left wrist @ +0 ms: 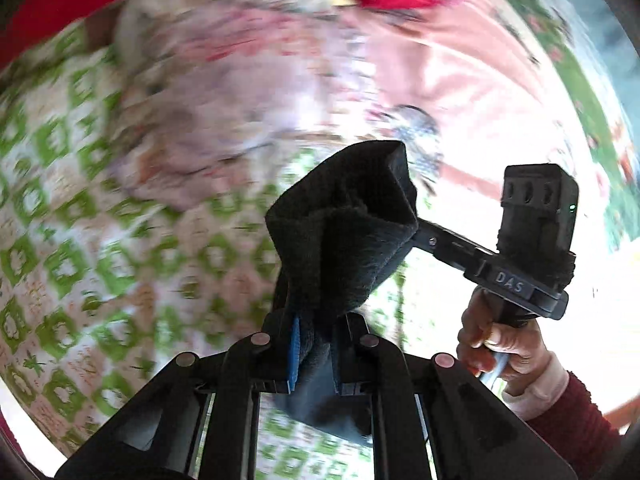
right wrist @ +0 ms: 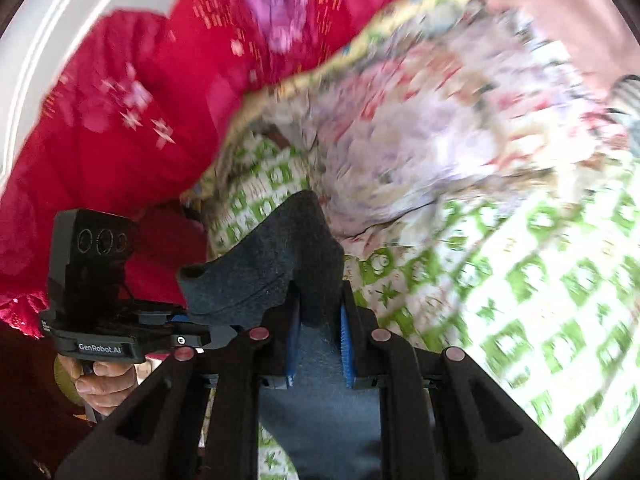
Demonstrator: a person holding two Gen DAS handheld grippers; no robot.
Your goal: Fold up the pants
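Observation:
The pants (left wrist: 344,232) are dark navy fleece. In the left wrist view they are bunched and pinched in my left gripper (left wrist: 316,344), which is shut on them, and the cloth stretches right to my other gripper's body (left wrist: 536,232). In the right wrist view my right gripper (right wrist: 320,340) is shut on the same pants (right wrist: 272,272), with cloth rising above the fingers and hanging down below. The left gripper's body (right wrist: 96,292) shows close by at the left. Both grippers hold the pants lifted above the bed.
A bedsheet with a green and white square pattern (left wrist: 80,260) lies below. A crumpled pale patterned quilt (right wrist: 420,132) and a red blanket (right wrist: 120,120) lie further back. A pink cloth (left wrist: 460,60) lies at the upper right. The background is motion-blurred.

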